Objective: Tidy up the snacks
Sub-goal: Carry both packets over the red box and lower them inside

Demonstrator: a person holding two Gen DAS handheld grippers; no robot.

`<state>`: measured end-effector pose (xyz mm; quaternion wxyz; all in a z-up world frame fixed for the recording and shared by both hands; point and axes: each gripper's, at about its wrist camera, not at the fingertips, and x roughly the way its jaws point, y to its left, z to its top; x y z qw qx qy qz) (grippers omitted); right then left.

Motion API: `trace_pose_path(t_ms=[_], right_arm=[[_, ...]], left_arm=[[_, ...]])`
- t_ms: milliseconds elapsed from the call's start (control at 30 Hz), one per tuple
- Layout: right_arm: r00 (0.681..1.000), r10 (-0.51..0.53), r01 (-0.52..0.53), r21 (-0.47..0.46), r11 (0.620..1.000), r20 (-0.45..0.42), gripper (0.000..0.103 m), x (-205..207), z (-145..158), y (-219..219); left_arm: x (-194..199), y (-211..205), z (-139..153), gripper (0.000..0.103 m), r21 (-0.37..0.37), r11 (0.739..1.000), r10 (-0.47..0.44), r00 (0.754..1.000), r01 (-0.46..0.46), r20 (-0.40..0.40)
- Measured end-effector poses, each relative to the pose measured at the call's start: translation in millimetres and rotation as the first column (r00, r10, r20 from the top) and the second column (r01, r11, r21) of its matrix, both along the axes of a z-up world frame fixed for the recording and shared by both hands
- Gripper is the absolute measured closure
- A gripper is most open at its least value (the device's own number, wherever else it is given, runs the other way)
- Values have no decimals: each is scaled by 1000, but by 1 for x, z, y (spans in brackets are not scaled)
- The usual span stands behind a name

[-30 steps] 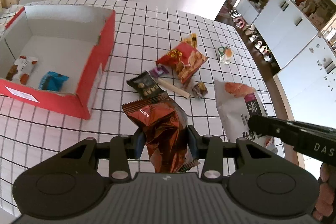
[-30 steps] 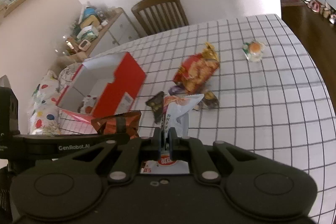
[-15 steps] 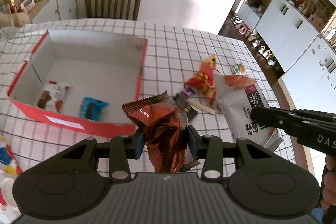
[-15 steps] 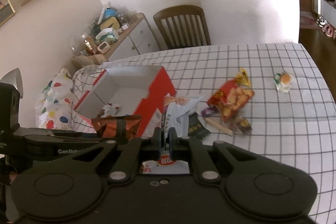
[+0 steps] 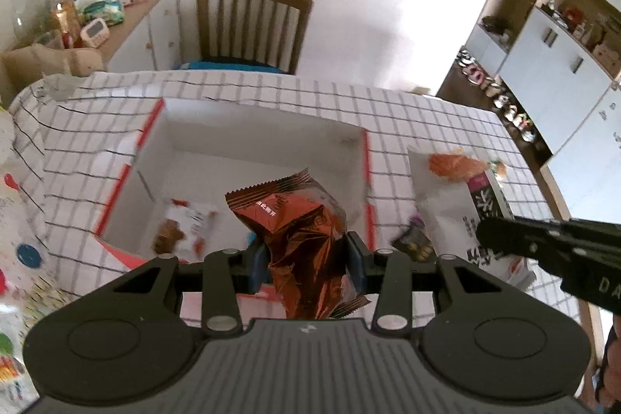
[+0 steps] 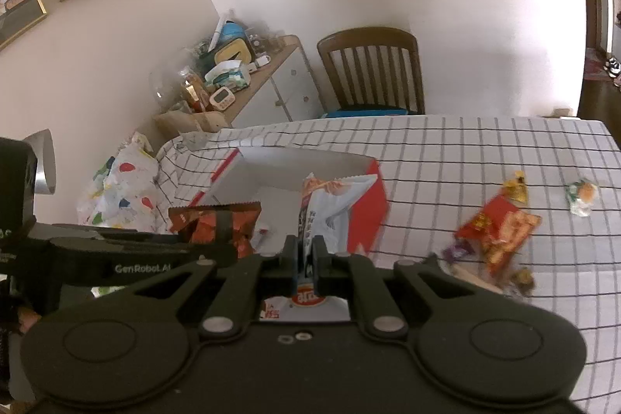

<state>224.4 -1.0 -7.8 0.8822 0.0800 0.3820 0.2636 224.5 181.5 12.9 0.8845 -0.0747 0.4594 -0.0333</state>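
Two packets [image 5: 182, 226] are seen in the box [image 5: 268, 134], while the left gripper [image 5: 306, 255] is clamped on a brown bag [image 5: 299, 220] and the right gripper [image 6: 305, 257] on a white bag [image 6: 330, 204].

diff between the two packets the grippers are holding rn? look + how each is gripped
Colour: the left gripper holds a crinkled copper-brown foil packet; the right gripper holds a white bag with an orange food picture.
Size: the white bag is larger and flatter, the brown packet puffier.
Grip: the brown packet fills a partly open jaw gap around its body; the white bag is pinched thin between almost closed jaws.
Shared: both are held in the air near the red box.
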Motion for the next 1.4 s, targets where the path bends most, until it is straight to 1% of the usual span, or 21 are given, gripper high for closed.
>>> trace_pose_path(t_ms=[167,267,333,433,533,667,767,867,933,1000,1167,1300,1400], right_arm=[[1000,-6,6,3,1000,11,98,13,-3,35],[1000,-11,11,-2,1000,11,98,22,-9,51],[1000,-13,13,-15,1000,7,98,30,-15,62],[1000,-26,26,-42,999,-2,98,46,-29,76],[999,-36,35,-59,998,-20,98,60,-46,87],[998,-53,50,-80,996,-37,98,76,-67,99],[997,-69,63,-112,992,-48,98,86,-83,106],[994,-84,75,-123,990,-70,98,96,-95,110],[992,-89,77,-138,987,-84,98,101,-102,113],[992,-79,63,-157,986,-99,98,104,-110,115],[992,-61,39,-195,980,-113,98,104,-122,118],[991,-54,25,-221,975,-126,97,105,-129,123],[989,-45,14,-218,976,-139,96,105,-131,126]], left_arm=[[19,27,-4,62,25,1000,10,1000,-10,1],[33,40,-11,62,45,999,7,1000,-7,-3],[43,48,-20,62,47,999,6,1000,-6,-16],[58,58,-37,62,73,997,9,999,-7,-30],[70,64,-53,62,71,997,5,999,-2,-52],[87,67,-73,62,81,997,-11,997,17,-71],[99,67,-89,62,90,996,-11,995,20,-101],[107,65,-103,62,106,994,-15,992,29,-129],[112,63,-111,62,101,994,-24,989,39,-147],[114,59,-117,62,96,993,-48,986,64,-157],[113,46,-127,62,129,985,-91,981,113,-170],[115,46,-131,61,124,987,-78,981,101,-179],[117,50,-133,61,117,990,-62,980,84,-187]])
